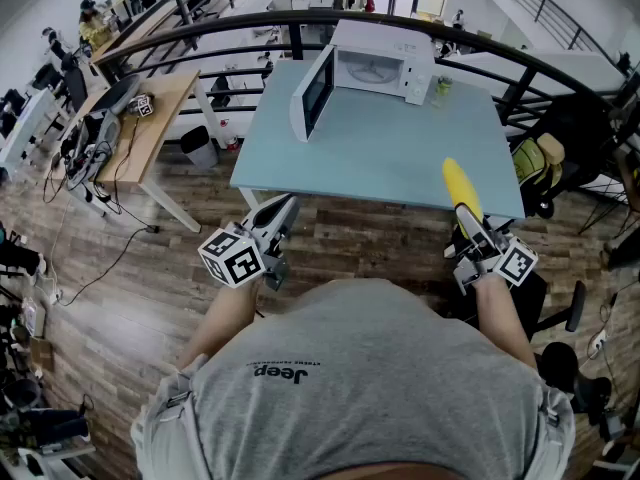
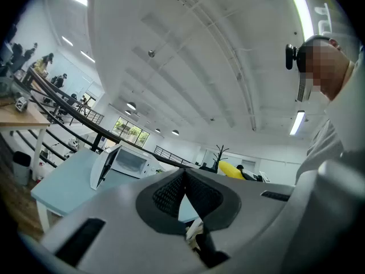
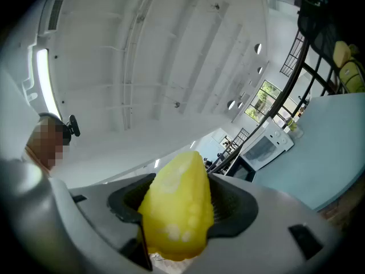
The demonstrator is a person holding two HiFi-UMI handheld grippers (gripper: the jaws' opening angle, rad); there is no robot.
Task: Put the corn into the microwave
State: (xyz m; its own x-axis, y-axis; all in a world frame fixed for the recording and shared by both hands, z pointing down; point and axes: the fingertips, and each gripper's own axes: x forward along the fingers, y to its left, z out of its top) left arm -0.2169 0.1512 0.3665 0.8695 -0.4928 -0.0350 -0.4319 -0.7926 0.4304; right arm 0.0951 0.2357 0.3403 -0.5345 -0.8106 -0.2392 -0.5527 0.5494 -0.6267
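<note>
Room: big open hall with a wood plank floor (image 1: 130, 298) and a black curved railing (image 1: 300, 23) behind the work spot; people sit at desks far off to the left.
Table: pale blue table (image 1: 380, 163), standing just this side of the railing.
Person: grey shirt (image 1: 360, 388), standing off the table's near edge with a gripper in each hand.
Wooden desk: long wooden desk (image 1: 150, 128) to the left of the table, cables trailing off it to the floor.
Microwave: white microwave (image 1: 385, 63) at the table's far edge, its door (image 1: 312, 93) swung wide open to the left, so the inside shows.
Left gripper: left gripper (image 1: 285, 206) held level at the table's near left corner, jaws closed together with nothing between them.
Right gripper: right gripper (image 1: 478, 238) tilted a little upward at the near right edge, jaws clamped around the corn.
Corn: yellow corn (image 1: 462, 193) sticking out past the jaws over the table's near edge, pointed toward the microwave and well apart from it.
</note>
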